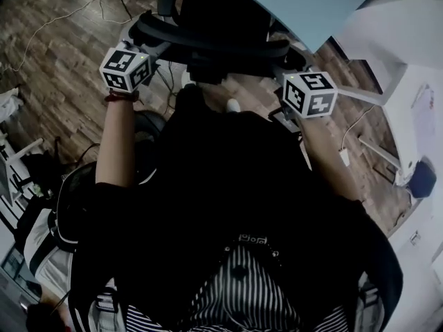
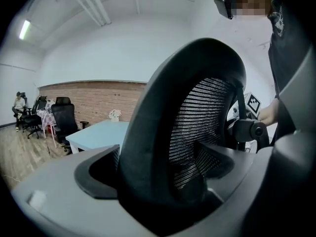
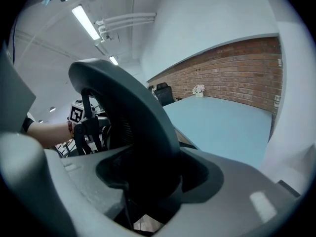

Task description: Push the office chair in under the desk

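Observation:
The black mesh office chair [image 1: 221, 19] stands in front of me with its seat towards the light-blue desk [image 1: 304, 5]. My left gripper [image 1: 147, 43] holds the left side of the backrest's rim, and my right gripper [image 1: 291, 62] holds the right side. In the left gripper view the thick black rim [image 2: 148, 132] fills the gap between the grey jaws of the left gripper [image 2: 163, 191]. In the right gripper view the rim [image 3: 138, 117] sits pressed between both jaws of the right gripper [image 3: 148, 181], with the desk top [image 3: 222, 127] beyond. The chair's base is hidden.
A white table [image 1: 408, 61] stands to the right of the desk. Loose cables [image 1: 62, 12] lie on the wood floor at the left. Other black office chairs [image 2: 61, 117] and a seated person [image 2: 19, 102] are far off by the brick wall. A small flower pot [image 2: 114, 114] stands on the desk.

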`<state>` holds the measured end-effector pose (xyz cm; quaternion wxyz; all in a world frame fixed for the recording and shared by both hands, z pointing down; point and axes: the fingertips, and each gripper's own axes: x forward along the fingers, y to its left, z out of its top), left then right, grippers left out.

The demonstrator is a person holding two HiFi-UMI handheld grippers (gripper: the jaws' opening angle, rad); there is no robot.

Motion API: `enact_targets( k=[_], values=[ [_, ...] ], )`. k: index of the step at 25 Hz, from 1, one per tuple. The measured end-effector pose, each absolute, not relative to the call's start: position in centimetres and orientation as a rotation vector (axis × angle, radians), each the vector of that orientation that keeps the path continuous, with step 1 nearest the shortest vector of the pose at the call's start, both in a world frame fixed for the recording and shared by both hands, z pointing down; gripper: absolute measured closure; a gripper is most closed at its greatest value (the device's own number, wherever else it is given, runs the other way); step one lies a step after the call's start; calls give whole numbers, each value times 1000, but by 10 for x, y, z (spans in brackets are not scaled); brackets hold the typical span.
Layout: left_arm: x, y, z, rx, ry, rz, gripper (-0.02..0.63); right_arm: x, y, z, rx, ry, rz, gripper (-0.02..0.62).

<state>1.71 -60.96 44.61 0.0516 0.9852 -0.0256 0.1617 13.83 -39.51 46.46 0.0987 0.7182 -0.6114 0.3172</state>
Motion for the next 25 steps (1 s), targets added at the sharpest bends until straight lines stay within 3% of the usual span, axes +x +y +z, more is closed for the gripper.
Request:
enact_targets(
  k=[25],
  values=[
    [180,-792,442,3038,434,519,117,226,-551,463,2500,-1448,1054,334]
  ],
)
